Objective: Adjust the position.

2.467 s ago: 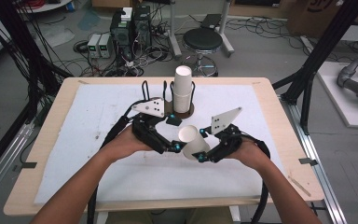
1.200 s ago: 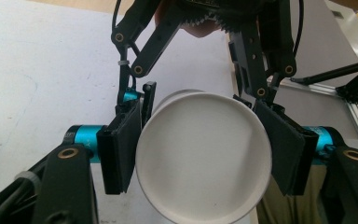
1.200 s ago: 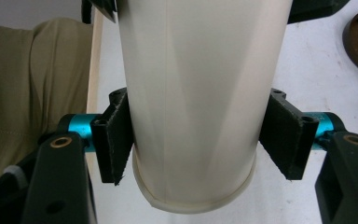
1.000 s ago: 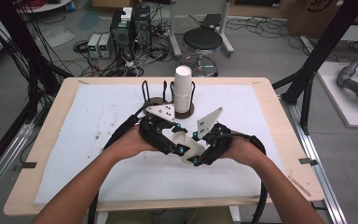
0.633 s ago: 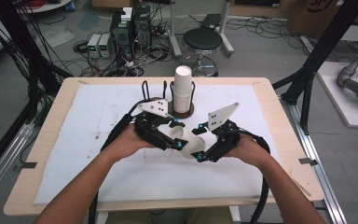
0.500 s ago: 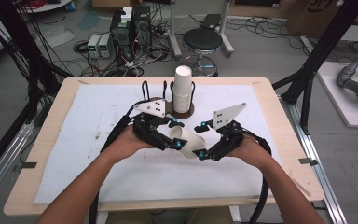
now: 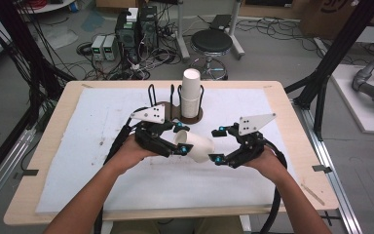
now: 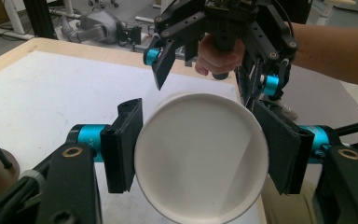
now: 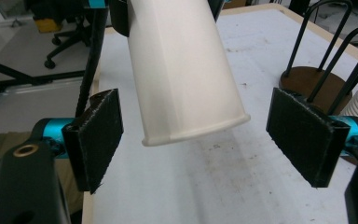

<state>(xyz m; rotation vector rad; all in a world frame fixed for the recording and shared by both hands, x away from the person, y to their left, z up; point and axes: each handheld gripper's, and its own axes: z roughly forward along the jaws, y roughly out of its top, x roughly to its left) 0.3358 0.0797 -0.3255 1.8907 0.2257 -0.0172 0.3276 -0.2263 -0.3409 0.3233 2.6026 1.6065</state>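
Holding a white paper cup (image 7: 196, 145) on its side above the white table mat (image 7: 78, 146), the left gripper (image 7: 173, 141) clamps the cup near its rim in the high view, while the right gripper (image 7: 221, 146) stands just beside the cup's base, its jaws spread and off the cup. Behind them, a stack of paper cups (image 7: 191, 92) stands upright in a black wire cup holder (image 7: 163, 100) near the table's far edge; the sideways hold probably keeps the base offered to the other hand.

Left gripper view: the cup's open mouth (image 8: 200, 156) faces the camera, pinched from both sides between the black pads (image 8: 123, 144), so this gripper is clenched on the cup. Farther off, the right gripper (image 8: 205, 70) hangs above and beyond the cup's far end, with one of its fingers reaching down toward the cup.

Right gripper view: the cup's closed base (image 9: 186, 93) slants down between the parted pads (image 9: 98, 140), a clear gap on each side. The jaws have just been opening and now grip nothing; the cup lies between them, untouched. The holder's brown base (image 9: 317, 84) sits at right.
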